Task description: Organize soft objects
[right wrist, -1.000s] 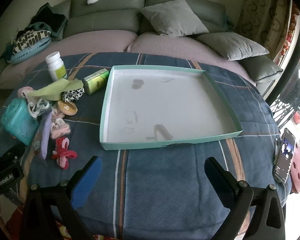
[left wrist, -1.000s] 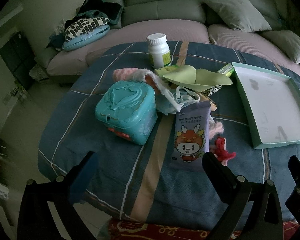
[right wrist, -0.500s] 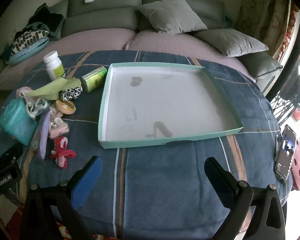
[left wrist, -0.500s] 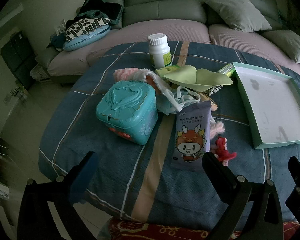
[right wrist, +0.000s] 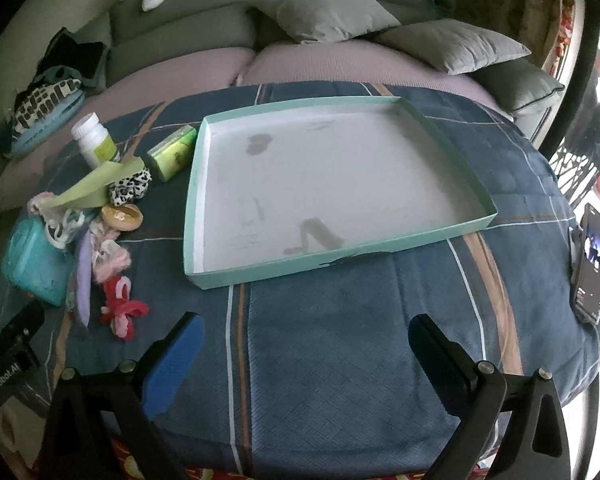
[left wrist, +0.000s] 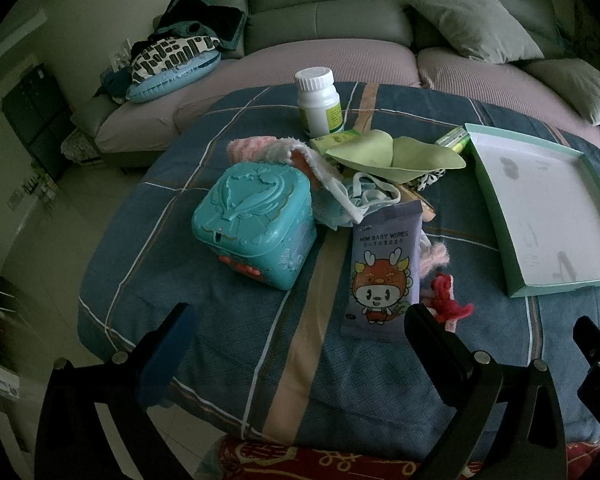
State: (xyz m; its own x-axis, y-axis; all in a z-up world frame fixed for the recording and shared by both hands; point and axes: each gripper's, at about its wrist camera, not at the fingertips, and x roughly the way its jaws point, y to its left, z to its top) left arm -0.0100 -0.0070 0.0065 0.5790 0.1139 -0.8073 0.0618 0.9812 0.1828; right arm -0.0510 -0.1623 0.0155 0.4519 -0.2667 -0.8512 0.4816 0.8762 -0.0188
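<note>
**Wipes Pack and Device Label Carry the Only Legible Words**

A purple wipes pack (left wrist: 384,268) is lying face up on the counter's plaid cloth, showing "MINI BABY WIPES" in dark capitals above a cartoon dragon; a smaller line beneath is too fine to read. In the right wrist view, white lettering reading "GenRobot.AI" is showing on the black body of the left gripper (right wrist: 8,364). The white bottle (left wrist: 319,104) is bearing a green label, illegible.
</note>
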